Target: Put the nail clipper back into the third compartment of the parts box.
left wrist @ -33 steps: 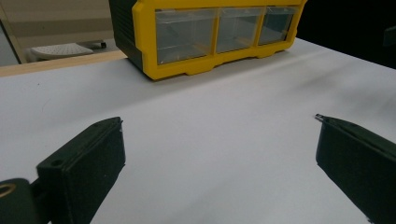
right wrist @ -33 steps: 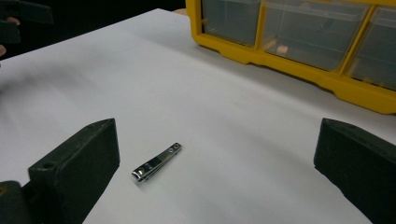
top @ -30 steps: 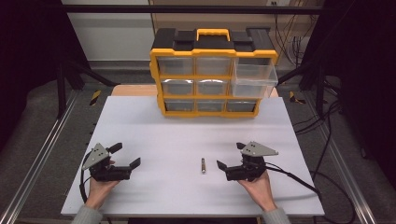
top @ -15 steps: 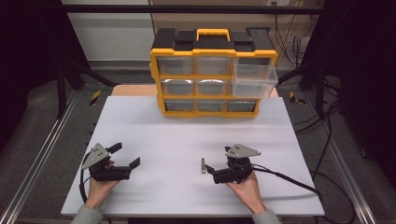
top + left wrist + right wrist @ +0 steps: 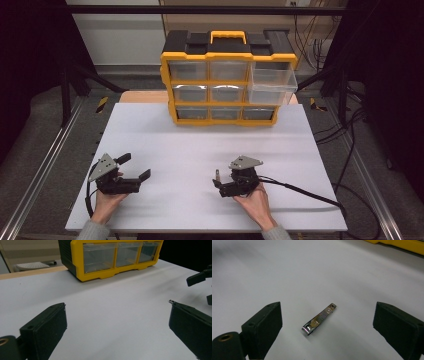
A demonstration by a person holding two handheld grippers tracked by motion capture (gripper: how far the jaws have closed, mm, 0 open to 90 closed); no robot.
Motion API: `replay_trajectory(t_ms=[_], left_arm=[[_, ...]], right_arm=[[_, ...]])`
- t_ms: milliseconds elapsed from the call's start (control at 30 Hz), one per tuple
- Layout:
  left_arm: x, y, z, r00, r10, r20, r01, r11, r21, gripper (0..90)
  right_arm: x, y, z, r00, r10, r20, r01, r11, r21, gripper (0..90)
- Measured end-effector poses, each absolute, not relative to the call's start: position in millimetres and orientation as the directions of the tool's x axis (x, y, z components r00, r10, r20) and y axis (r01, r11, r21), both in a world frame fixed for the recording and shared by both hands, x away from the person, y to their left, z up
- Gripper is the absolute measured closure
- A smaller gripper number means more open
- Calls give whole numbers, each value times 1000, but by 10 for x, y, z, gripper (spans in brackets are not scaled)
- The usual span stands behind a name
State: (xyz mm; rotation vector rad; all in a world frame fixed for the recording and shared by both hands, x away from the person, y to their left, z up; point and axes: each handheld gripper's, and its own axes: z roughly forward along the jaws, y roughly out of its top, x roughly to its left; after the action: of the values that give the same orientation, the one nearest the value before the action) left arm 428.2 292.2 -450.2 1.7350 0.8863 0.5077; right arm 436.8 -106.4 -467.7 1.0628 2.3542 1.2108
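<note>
High view: white tabletop (image 5: 165,125), yellow drawer organizer (image 5: 227,80) at the far edge, one hand-held gripper in each hand near the front edge.
Work in hand: picking up the metal nail clipper (image 5: 319,319) with the right hand-held gripper (image 5: 327,327).
Clipper position: flat on the tabletop, front and right of centre, well apart from the organizer; seen in the high view as a small sliver (image 5: 217,175) just at the tip of the right hand-held gripper (image 5: 220,184).
Right hand-held gripper state: jaws spread wide to either side of the clipper and just been closing a little; clipper between them, pads clear of it on both sides, nothing pinched yet.
Left hand-held gripper (image 5: 134,167): resting low on the tabletop at the front left, jaws spread, nothing between them (image 5: 117,322).
Organizer drawers: top right drawer (image 5: 272,80) pulled out, the others pushed in.
Done so far: approach made, clipper lined up between the jaws.
Left to do: closing on the clipper, lifting it, carrying it off, probably to the open drawer.
Progress judged: early, grasp not yet made.
</note>
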Motion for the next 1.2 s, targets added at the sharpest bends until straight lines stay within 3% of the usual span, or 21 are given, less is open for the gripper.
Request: replay_trajectory(t_ms=[300, 700, 1200], left_arm=[[4281, 2921, -4503, 633, 769, -85, 312, -154, 937, 15], [4280, 2921, -4502, 634, 769, -86, 314, -155, 937, 17], [4278, 2922, -4501, 633, 770, -85, 313, -154, 937, 19]], right_arm=[[4396, -936, -4759, -695, 717, 60, 497, 418, 761, 199], [4415, -816, -4834, -695, 716, 63, 545, 468, 696, 456], [4432, -824, -4833, -667, 741, 79, 580, 449, 680, 612]])
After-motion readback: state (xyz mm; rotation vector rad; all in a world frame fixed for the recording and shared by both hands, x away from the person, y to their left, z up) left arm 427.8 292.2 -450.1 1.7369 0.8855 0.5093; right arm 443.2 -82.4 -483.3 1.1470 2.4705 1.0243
